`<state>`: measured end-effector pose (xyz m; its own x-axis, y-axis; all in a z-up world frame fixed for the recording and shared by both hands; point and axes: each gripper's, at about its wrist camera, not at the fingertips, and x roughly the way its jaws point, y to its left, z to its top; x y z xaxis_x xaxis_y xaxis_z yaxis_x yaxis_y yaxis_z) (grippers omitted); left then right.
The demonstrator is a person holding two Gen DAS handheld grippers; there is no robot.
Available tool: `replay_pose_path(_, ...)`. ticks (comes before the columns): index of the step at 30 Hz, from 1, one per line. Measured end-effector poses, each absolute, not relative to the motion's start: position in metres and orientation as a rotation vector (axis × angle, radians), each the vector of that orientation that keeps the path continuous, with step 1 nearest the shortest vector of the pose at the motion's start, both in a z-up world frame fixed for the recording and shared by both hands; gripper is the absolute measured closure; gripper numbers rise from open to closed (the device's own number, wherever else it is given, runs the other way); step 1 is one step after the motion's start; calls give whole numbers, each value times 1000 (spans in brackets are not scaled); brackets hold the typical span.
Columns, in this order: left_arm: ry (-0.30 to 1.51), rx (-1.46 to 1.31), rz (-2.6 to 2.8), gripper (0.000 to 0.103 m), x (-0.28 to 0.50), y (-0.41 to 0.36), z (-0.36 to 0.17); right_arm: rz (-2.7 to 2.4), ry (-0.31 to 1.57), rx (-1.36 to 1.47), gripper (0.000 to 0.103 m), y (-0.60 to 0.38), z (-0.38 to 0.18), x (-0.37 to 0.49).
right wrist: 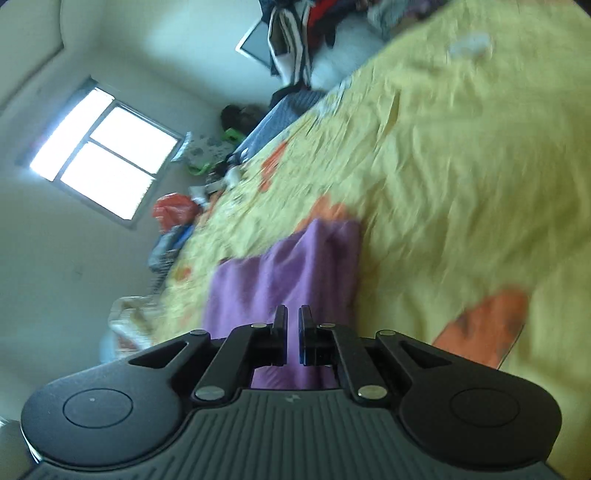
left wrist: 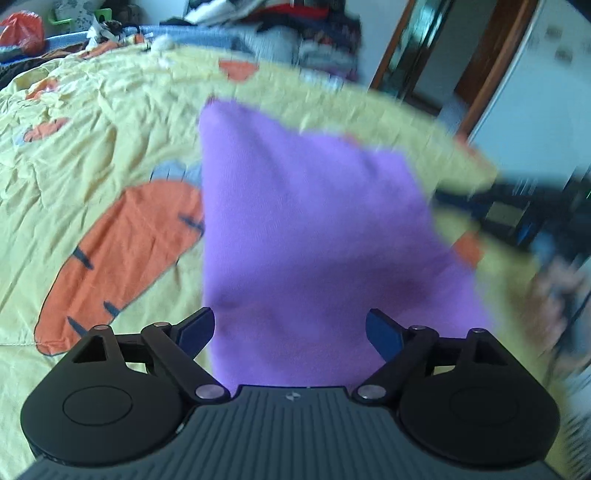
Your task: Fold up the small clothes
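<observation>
A purple cloth (left wrist: 306,236) lies on the yellow bedspread with orange carrots (left wrist: 92,122). In the left wrist view my left gripper (left wrist: 290,334) is open, its blue-tipped fingers spread wide over the near end of the cloth. In the right wrist view the purple cloth (right wrist: 291,266) runs away from my right gripper (right wrist: 292,334), whose fingers stand nearly together with purple fabric showing in the narrow gap. The view is tilted and blurred.
A pile of clothes (left wrist: 280,22) and a red bag (left wrist: 22,31) sit at the bed's far edge. A doorway (left wrist: 436,74) is at the right. A window (right wrist: 99,155) and clutter (right wrist: 173,210) lie beyond the bed in the right wrist view.
</observation>
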<state>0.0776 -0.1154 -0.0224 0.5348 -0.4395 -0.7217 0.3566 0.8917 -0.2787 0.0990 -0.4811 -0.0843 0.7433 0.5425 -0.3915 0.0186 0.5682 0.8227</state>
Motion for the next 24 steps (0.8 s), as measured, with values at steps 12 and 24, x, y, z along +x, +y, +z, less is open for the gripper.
replay_pose_path(12,909,-79,-597,5,83,-148,-50,376,677,995,22,-473,-100,88)
replay_pose_path(24,912,-90,-620,2,81,-145,-51,434,643,1039,34,-472,-96,80)
